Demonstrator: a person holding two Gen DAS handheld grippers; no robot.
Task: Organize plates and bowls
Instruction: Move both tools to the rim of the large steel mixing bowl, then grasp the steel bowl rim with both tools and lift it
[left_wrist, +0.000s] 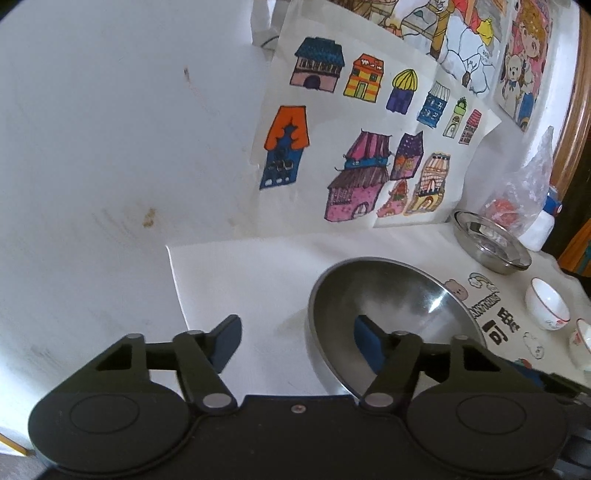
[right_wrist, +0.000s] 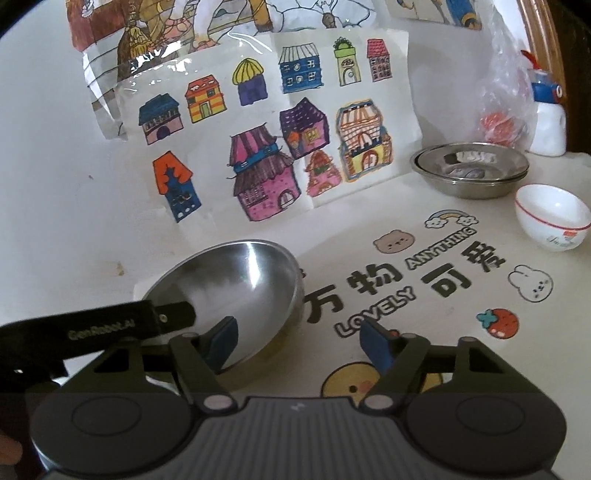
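Observation:
A large steel bowl (left_wrist: 391, 302) (right_wrist: 236, 280) sits tilted on the white printed mat (right_wrist: 424, 295) near the wall. My left gripper (left_wrist: 297, 343) straddles its left rim, with one blue pad inside the bowl and the other outside over the mat. My right gripper (right_wrist: 299, 345) straddles the opposite rim the same way, left pad inside and right pad outside. On both grippers there is a gap between the pads and the rim. The left gripper's black finger (right_wrist: 173, 315) shows reaching into the bowl in the right wrist view.
Stacked steel plates (left_wrist: 491, 243) (right_wrist: 469, 170) stand at the back right. A white porcelain bowl (left_wrist: 546, 306) (right_wrist: 552, 218) sits in front of them, with a second one (left_wrist: 581, 343) nearby. A plastic bag (right_wrist: 506, 103) and a white bottle (right_wrist: 548, 118) stand by the wall, which carries drawings (right_wrist: 258, 129).

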